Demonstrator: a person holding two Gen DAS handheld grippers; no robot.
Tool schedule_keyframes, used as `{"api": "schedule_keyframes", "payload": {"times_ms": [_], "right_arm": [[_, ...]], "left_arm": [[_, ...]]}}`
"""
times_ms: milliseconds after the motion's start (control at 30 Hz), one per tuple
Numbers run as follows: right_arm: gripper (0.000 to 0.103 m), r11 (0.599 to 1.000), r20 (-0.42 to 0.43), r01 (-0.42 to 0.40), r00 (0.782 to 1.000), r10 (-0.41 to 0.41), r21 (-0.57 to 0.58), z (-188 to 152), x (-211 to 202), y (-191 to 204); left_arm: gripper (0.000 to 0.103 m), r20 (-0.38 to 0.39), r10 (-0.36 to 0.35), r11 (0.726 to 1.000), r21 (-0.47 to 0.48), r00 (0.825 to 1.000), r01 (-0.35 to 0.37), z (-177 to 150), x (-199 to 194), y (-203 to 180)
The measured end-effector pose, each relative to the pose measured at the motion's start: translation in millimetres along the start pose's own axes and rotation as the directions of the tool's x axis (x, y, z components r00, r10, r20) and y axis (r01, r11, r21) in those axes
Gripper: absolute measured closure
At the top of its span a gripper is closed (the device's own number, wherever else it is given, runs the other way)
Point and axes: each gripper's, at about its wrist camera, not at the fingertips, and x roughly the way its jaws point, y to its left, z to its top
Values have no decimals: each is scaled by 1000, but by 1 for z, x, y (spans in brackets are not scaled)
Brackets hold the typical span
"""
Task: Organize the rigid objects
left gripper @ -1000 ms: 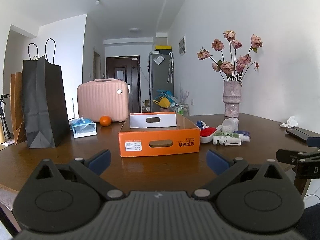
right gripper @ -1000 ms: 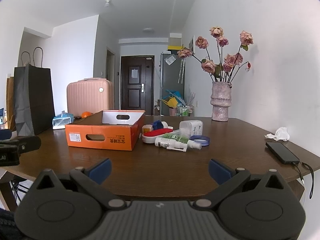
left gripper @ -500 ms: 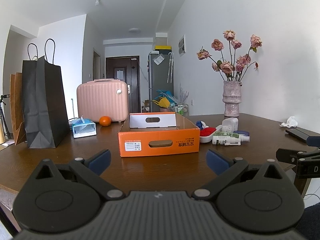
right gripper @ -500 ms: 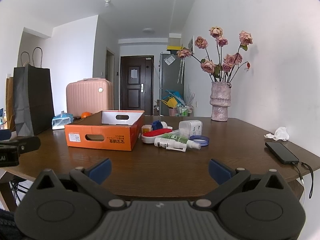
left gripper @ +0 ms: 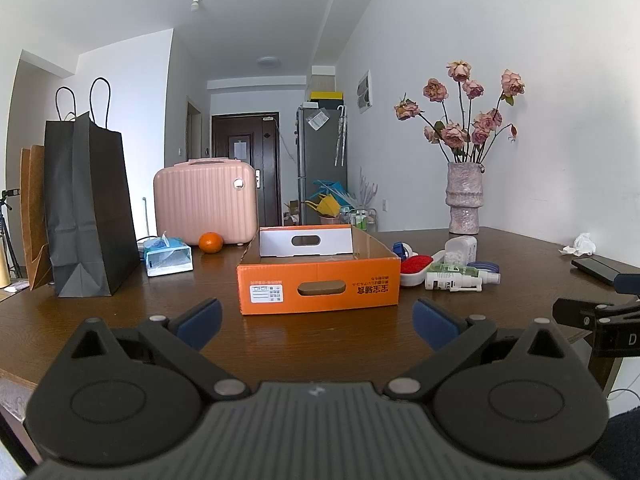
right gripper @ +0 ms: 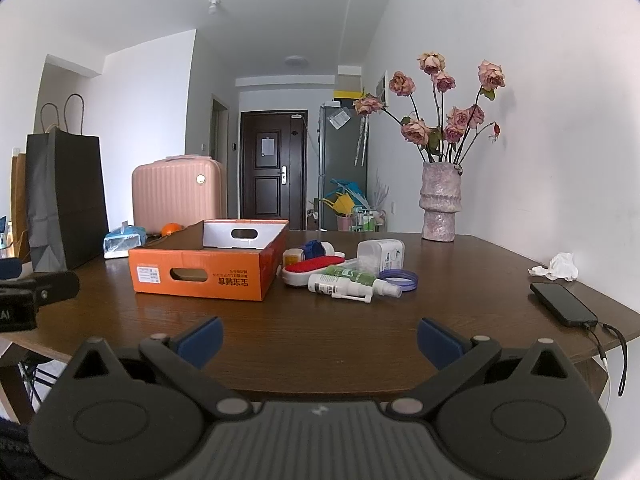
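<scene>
An open orange cardboard box [left gripper: 318,284] [right gripper: 200,274] stands mid-table. To its right lies a pile: a red-topped white brush [right gripper: 314,270], a white spray bottle with green label [right gripper: 344,286] [left gripper: 454,280], a clear white jar [right gripper: 380,256], a purple ring [right gripper: 400,278], a blue item [right gripper: 314,248]. My left gripper [left gripper: 316,320] is open and empty at the near edge, facing the box. My right gripper [right gripper: 318,338] is open and empty, facing the pile from the near edge.
A black paper bag [left gripper: 86,208], a pink case [left gripper: 206,202], an orange [left gripper: 211,242] and a tissue pack [left gripper: 168,256] stand at the left. A vase of roses [right gripper: 440,204] stands at the back right. A phone with cable [right gripper: 564,308] and a crumpled tissue [right gripper: 558,267] lie at the right.
</scene>
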Motion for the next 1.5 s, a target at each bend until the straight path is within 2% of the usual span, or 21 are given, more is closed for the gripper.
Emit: {"api": "schedule_keyframes", "payload": {"times_ms": [167,300,467,533,600,700,800,833,933,1033,1100,1433,1500], "right_arm": [[0,1000,7,12,1000,-12,-6,0,7,-3],[0,1000,-7,28,1000,-28,-6,-3,25,-6],[0,998,-30,57,998,-57,18,-3,53,-17],[0,997,-34,71,997,-70,18,-3,64,-21],[0,996,-36,86,996,-85,18,-1,74,-24],[0,995,-38,96,995,-95,36,5,91,-30],[0,994,-29,99,995,-98,44,13,103,-32],[0,994,-22,101,995,-100,44,17,107,-33],[0,993,-12,111,994,-110,46,25,119,-35],[0,992,-16,116,993,-116,49,31,132,-38],[0,992,-21,117,993,-116,50,34,140,-38],[0,993,-20,110,994,-109,51,44,167,-39],[0,993,-20,108,994,-108,48,44,169,-38]], "left_arm": [[0,28,15,1000,6,999,-15,0,9,4],[0,-22,11,1000,-26,1000,-11,-1,37,16],[0,-59,72,996,-42,996,-75,0,79,31],[0,-61,52,996,-68,997,-56,3,95,40],[0,-95,30,997,-61,995,-35,7,115,44],[0,-168,20,996,-79,986,-34,10,150,50],[0,-232,45,987,-143,972,-80,11,181,61],[0,-229,51,984,-153,972,-88,12,188,63],[0,-246,78,989,-105,966,-106,15,208,66],[0,-287,71,993,-68,955,-94,15,228,65],[0,-289,78,994,-57,954,-98,14,238,66],[0,-353,37,995,-74,935,-68,14,270,67],[5,-361,38,995,-71,932,-68,13,275,68]]}}
